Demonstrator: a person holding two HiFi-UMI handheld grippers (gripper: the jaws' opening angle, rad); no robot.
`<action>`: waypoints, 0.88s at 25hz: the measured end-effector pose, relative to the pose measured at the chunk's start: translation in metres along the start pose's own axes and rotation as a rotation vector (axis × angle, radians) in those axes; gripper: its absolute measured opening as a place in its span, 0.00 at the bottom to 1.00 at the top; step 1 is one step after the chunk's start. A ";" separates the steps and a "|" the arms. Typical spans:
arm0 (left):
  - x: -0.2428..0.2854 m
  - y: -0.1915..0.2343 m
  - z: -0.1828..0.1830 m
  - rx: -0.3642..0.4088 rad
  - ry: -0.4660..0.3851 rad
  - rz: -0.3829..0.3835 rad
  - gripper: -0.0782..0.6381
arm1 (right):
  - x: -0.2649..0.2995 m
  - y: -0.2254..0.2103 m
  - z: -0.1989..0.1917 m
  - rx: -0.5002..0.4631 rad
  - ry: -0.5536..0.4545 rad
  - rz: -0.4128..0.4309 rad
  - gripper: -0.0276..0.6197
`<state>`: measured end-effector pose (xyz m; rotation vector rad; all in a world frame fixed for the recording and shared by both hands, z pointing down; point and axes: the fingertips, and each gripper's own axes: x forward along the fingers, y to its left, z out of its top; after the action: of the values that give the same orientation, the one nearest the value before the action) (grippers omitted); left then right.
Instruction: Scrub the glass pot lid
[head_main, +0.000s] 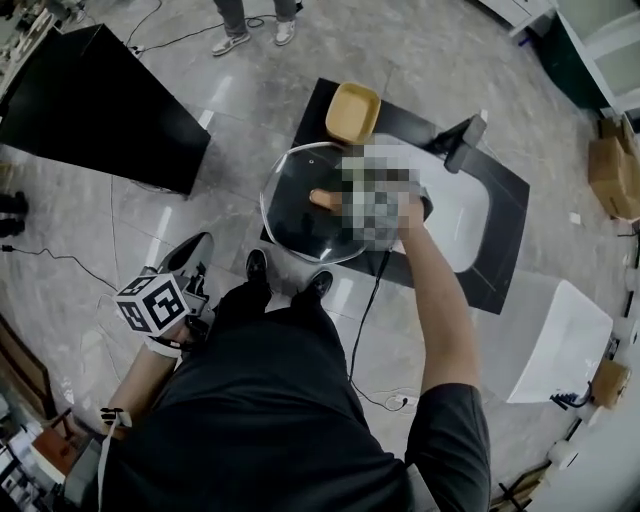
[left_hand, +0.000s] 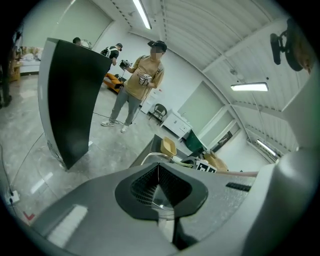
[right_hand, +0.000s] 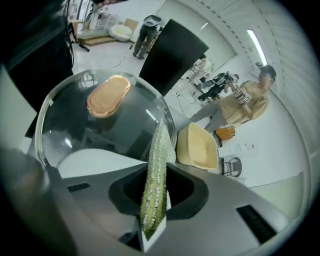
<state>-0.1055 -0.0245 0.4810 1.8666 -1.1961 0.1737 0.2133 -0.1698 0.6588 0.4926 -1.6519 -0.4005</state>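
Grey polished floor (head_main: 230, 90) all round, and at its middle a low black table (head_main: 505, 200) carrying the glass lid (head_main: 295, 205). The lid sits dome up at the table's near left corner, its wooden knob (head_main: 324, 198) on top and its rim reaching out past the table's left edge.

Mosaic covers the right gripper in the head view, so only the outstretched arm shows there. The right gripper view fills that in. The right gripper (right_hand: 155, 195) is clamped on a green scrubbing sponge (right_hand: 156, 165) standing on edge, whose far tip meets the lid's rim; whether it presses the glass I cannot tell.

Behind the rim sits a tan bowl (right_hand: 197, 147), at the table's far end in the head view, with a white basin (head_main: 465, 225) beside the lid on the right.

Down at the person's side, well apart from the table, hangs the left gripper (head_main: 190, 250). Its own view shows the jaws pressed together on nothing, aimed across the room.

Open floor runs between table and a black board (head_main: 100, 105) on the left.

Count: one lid, one sponge, one bowl, two grippers. Only the left gripper view shows three people standing (left_hand: 140, 80).
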 end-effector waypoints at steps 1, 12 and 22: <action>-0.003 0.003 0.001 -0.005 -0.005 0.009 0.11 | 0.005 0.002 -0.001 -0.050 0.028 -0.013 0.13; 0.023 -0.027 0.007 0.046 0.040 -0.080 0.11 | -0.034 0.059 -0.001 -0.228 0.024 -0.044 0.13; 0.061 -0.070 0.000 0.106 0.138 -0.200 0.11 | -0.080 0.125 0.030 -0.131 -0.032 -0.012 0.13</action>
<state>-0.0186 -0.0552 0.4719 2.0183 -0.9162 0.2550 0.1807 -0.0223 0.6534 0.3994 -1.6424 -0.5242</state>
